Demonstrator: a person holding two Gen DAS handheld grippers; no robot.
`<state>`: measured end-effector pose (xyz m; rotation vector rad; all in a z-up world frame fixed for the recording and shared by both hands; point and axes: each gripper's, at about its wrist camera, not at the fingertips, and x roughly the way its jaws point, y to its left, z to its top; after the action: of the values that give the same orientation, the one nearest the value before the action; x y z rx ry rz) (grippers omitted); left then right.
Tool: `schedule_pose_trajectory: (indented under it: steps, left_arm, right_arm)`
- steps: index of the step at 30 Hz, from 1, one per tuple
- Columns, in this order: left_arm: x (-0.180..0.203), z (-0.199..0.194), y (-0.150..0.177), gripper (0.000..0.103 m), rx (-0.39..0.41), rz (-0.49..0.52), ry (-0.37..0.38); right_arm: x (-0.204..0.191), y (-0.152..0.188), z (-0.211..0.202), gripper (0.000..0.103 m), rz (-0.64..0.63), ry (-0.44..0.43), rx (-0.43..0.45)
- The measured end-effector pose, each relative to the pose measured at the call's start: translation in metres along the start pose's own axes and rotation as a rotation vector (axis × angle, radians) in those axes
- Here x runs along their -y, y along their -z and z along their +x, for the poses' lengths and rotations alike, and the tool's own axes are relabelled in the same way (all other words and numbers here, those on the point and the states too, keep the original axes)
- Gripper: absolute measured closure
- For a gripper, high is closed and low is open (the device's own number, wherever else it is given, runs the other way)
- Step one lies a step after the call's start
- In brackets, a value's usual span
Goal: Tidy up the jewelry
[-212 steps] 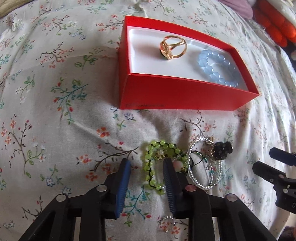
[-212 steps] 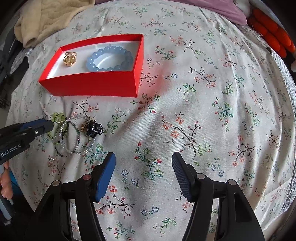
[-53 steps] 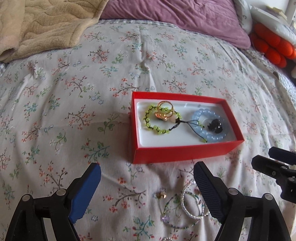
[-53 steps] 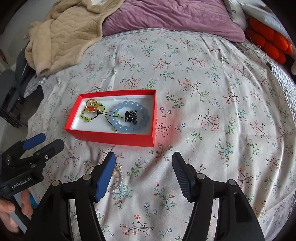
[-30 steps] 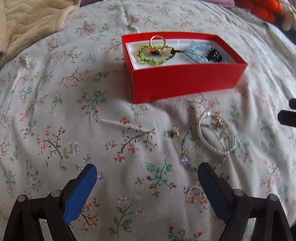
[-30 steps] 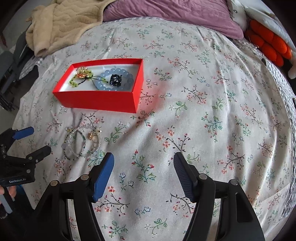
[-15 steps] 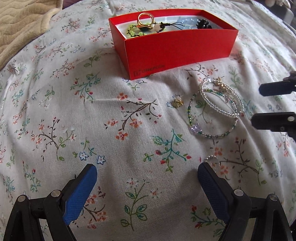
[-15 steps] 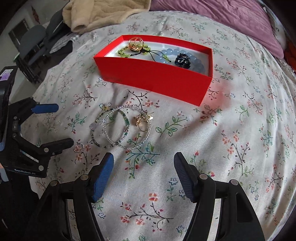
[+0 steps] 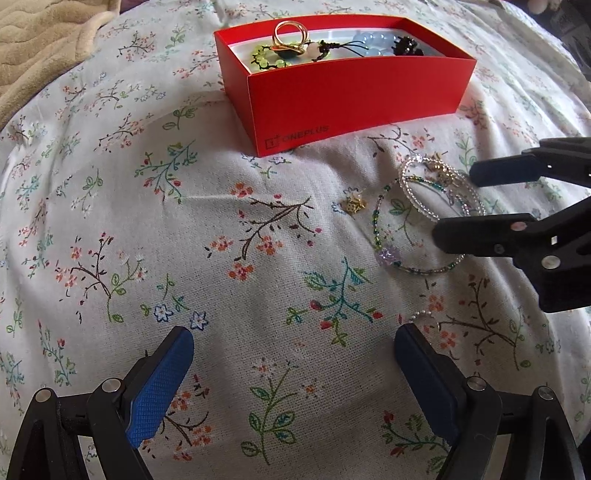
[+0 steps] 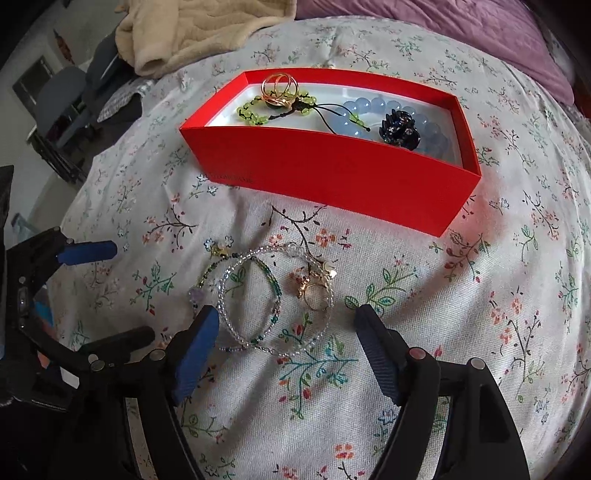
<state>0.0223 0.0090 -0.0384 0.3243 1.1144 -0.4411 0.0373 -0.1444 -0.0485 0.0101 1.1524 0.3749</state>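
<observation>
Both hand-held grippers, left (image 9: 293, 354) and right (image 10: 286, 328), gape empty over floral bedspread (image 10: 498, 295); beige blanket (image 10: 192, 33) behind.

The box (image 10: 332, 177) was bright red outside and white inside. In it lay a gold ring (image 10: 279, 90), green beads (image 10: 255, 112), pale blue beads (image 10: 364, 107) and a shiny black clip (image 10: 400, 127). The bedsheet (image 9: 147, 221) was cream with little flowers.

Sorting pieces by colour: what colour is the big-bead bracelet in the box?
Pale blue. The bracelet shows best in the right wrist view, lying in the red box.
</observation>
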Motion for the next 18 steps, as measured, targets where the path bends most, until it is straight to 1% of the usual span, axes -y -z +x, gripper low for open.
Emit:
schedule_pose_trajectory:
  steps: [5, 7, 8, 11, 13, 18]
  left_arm:
    - [0.000, 0.000, -0.001, 0.011, 0.004, -0.005, 0.007]
    - [0.000, 0.000, -0.002, 0.011, 0.007, -0.005, 0.014]
    - [0.000, -0.001, -0.002, 0.011, 0.011, -0.005, 0.019]
    - [0.002, -0.001, -0.003, 0.011, 0.028, 0.005, 0.047]
    - [0.006, -0.001, -0.003, 0.011, 0.042, 0.023, 0.065]
    - [0.021, -0.003, -0.006, 0.012, 0.078, 0.072, 0.110]
  right_arm:
    - [-0.009, -0.002, 0.005, 0.025, -0.027, 0.059, -0.002]
    - [-0.012, -0.003, 0.006, 0.034, -0.043, 0.079, 0.001]
    - [-0.012, -0.003, 0.006, 0.037, -0.047, 0.084, 0.001]
    - [-0.007, -0.001, 0.001, 0.046, -0.042, 0.072, 0.001]
    - [-0.005, 0.000, -0.001, 0.056, -0.039, 0.067, 0.002]
    - [0.000, 0.004, -0.010, 0.062, -0.045, 0.058, 0.002]
